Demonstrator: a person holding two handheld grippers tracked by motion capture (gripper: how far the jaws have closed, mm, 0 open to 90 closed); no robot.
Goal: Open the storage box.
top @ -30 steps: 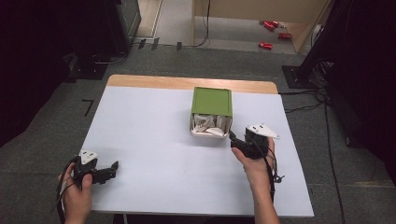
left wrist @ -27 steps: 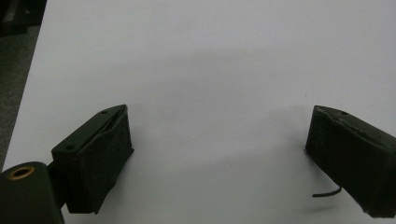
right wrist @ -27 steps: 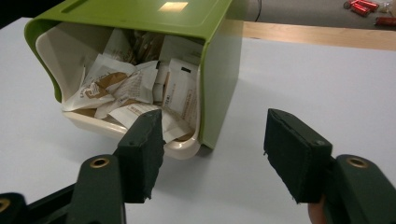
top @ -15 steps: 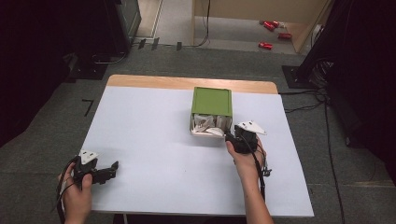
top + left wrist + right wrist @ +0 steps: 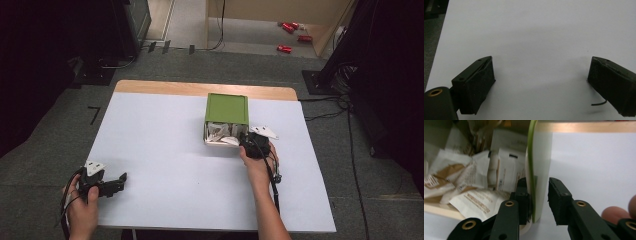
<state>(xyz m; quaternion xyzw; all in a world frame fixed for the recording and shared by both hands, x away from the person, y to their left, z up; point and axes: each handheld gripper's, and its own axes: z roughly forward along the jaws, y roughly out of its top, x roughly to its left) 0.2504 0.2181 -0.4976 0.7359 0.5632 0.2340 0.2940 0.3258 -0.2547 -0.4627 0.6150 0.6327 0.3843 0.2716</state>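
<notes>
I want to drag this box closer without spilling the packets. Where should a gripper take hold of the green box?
Grip the thin side wall at the open front of the green box, coming in level from the person's side. It stands upright, and the right gripper already straddles it.

a lab-style recording room

a lone white table (image 5: 165,165) stands on grey carpet (image 5: 60,150), with black equipment stands (image 5: 350,55), cables (image 5: 325,117) trailing across the floor, and dark surroundings all round.
</notes>
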